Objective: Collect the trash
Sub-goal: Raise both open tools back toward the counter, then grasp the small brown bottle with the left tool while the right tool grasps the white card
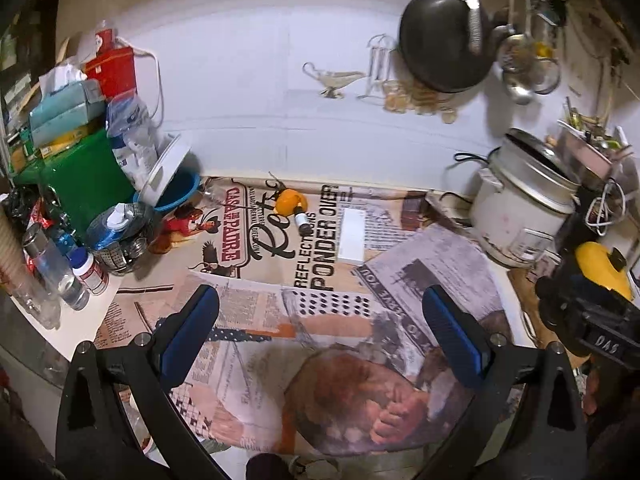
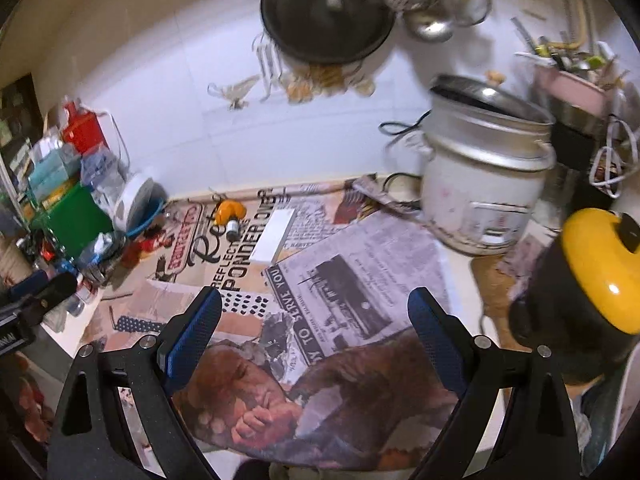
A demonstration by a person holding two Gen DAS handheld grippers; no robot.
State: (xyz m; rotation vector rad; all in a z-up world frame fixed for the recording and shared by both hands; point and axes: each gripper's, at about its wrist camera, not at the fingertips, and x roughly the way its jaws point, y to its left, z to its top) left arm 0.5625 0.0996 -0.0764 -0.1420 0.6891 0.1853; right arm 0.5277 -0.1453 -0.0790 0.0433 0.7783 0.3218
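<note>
A table is covered by a newspaper-print cloth [image 1: 332, 264]. Near its far edge lie an orange peel-like scrap [image 1: 292, 201] [image 2: 228, 210], a small dark bottle [image 1: 302, 221] [image 2: 232, 229] on its side, and a flat white box [image 1: 352, 236] [image 2: 272, 236]. My left gripper [image 1: 320, 312] hovers open over the near part of the cloth, nothing between its blue pads [image 1: 192, 320]. My right gripper [image 2: 314, 300] is likewise open and empty above the cloth, well short of those items. Each gripper shows at the edge of the other's view.
A white rice cooker [image 1: 524, 216] [image 2: 480, 184] stands at the right, with a yellow-lidded black pot [image 2: 600, 272] nearer. Bottles [image 1: 60, 268], a green box [image 1: 80, 176], a blue bowl [image 1: 180, 196] and tissue packs crowd the left. A black pan [image 1: 444, 40] hangs on the wall.
</note>
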